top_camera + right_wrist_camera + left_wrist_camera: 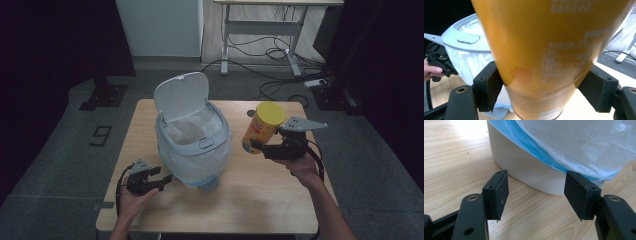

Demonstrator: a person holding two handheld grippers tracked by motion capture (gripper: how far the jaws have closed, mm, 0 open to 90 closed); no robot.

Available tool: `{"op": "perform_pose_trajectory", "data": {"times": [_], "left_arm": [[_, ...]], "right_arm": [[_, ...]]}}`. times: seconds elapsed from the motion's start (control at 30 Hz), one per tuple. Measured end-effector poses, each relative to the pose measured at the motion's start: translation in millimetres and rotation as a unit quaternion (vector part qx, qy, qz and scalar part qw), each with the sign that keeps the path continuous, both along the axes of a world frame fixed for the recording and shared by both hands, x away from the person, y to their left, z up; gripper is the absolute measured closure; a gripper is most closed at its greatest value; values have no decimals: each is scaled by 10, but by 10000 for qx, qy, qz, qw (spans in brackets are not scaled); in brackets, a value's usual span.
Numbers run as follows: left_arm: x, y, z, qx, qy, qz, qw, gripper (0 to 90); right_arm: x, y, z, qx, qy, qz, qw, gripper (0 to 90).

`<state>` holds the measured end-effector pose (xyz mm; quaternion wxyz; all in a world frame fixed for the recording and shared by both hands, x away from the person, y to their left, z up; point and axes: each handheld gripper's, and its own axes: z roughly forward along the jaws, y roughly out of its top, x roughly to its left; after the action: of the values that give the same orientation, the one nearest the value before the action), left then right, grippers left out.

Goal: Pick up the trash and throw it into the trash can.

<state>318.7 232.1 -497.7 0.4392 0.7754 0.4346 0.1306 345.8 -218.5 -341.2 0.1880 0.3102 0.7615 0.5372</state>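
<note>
A yellow-orange canister [262, 127] with a yellow lid hangs above the right half of the table, tilted, with my right gripper [264, 148] shut on its lower part. In the right gripper view the canister [544, 50] stands between the two pads [490, 86], which press on its sides. A white bin [192, 142] lined with a pale plastic bag stands mid-table, its lid [180, 95] tipped up and back. My left gripper [162, 181] rests low at the bin's left front, open. Its view has the bin's base [524, 170] just beyond the empty gap between the pads [499, 193].
The wooden table [250, 200] has bare surface in front of the bin and under the canister. Behind the table stand a desk frame [260, 30] and loose cables [280, 55] on the floor. Dark curtains flank both sides.
</note>
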Motion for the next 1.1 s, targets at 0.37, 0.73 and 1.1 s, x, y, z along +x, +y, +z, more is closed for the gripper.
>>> {"op": "perform_pose_trajectory", "data": {"times": [0.37, 0.73, 1.1], "left_arm": [[13, 6, -21, -5, 42, 15, 10000, 363], [28, 37, -49, -18, 101, 49, 9999, 363], [35, 40, -62, -5, 124, 52, 9999, 363]], "right_arm": [[47, 55, 142, 47, -47, 75, 9999, 238], [87, 155, 322, 84, -99, 190, 9997, 238], [133, 265, 439, 76, -145, 268, 9995, 238]]}}
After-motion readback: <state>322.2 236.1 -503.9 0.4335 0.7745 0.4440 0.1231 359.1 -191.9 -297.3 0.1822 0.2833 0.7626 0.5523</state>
